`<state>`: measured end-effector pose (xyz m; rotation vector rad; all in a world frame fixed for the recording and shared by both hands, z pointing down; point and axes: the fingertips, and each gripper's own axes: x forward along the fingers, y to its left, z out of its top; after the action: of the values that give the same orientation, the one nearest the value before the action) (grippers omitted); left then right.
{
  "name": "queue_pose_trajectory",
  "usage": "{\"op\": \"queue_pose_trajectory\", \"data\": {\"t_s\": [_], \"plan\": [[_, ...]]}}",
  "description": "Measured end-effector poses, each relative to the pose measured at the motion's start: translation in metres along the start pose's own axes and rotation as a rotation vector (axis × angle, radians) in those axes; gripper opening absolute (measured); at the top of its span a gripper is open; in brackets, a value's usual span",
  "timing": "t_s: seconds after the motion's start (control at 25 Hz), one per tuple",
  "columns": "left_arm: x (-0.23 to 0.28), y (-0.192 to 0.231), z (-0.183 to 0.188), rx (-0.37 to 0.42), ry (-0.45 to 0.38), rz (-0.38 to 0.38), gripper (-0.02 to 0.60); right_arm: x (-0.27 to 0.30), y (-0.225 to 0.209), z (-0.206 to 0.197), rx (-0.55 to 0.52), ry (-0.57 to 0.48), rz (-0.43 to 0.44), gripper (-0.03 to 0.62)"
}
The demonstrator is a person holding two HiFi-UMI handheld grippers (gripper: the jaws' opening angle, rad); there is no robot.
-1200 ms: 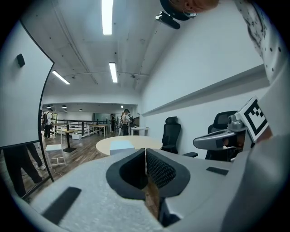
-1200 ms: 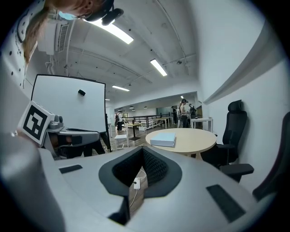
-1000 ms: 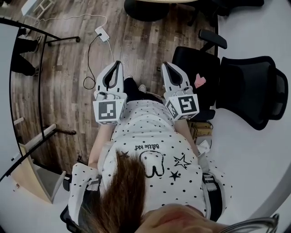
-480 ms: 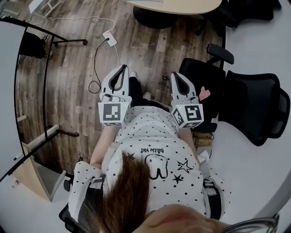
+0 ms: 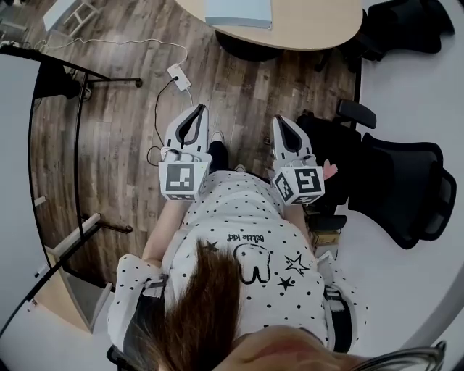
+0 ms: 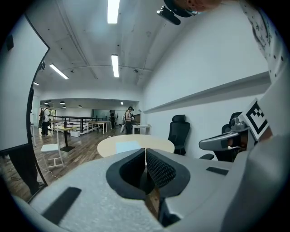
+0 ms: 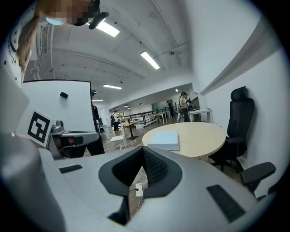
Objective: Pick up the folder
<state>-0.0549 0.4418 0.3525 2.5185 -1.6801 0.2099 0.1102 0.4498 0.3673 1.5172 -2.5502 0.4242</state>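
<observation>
Now, left gripper (image 5: 198, 110): jaws pressed together, empty.
Right gripper (image 5: 280, 120): jaws pressed together, empty.
Folder (image 5: 239, 13): on counter (image 5: 312, 29), well ahead of jaws.

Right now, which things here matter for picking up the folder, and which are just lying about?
Part of the job:
folder
round table under it
left hand-held gripper, shut, empty
right hand-held gripper, shut, empty

Just lying about:
black office chairs
white charger with cable, on the floor
</observation>
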Motion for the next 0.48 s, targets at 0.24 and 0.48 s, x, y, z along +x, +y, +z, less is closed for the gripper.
{"op": "queue_pose_trajectory", "data": {"t_s": [0.24, 0.48], "plan": [[0.026, 0.055, 0.011, 0.018, -0.027, 0.024, 0.021, 0.042, 0.003, 0.005, 0.008, 0.005, -0.012, 0.006], [0.031, 0.079, 0.006, 0.015, -0.003, 0.047, 0.021, 0.064, 0.003, 0.006, 0.034, 0.007, -0.020, 0.006]]}}
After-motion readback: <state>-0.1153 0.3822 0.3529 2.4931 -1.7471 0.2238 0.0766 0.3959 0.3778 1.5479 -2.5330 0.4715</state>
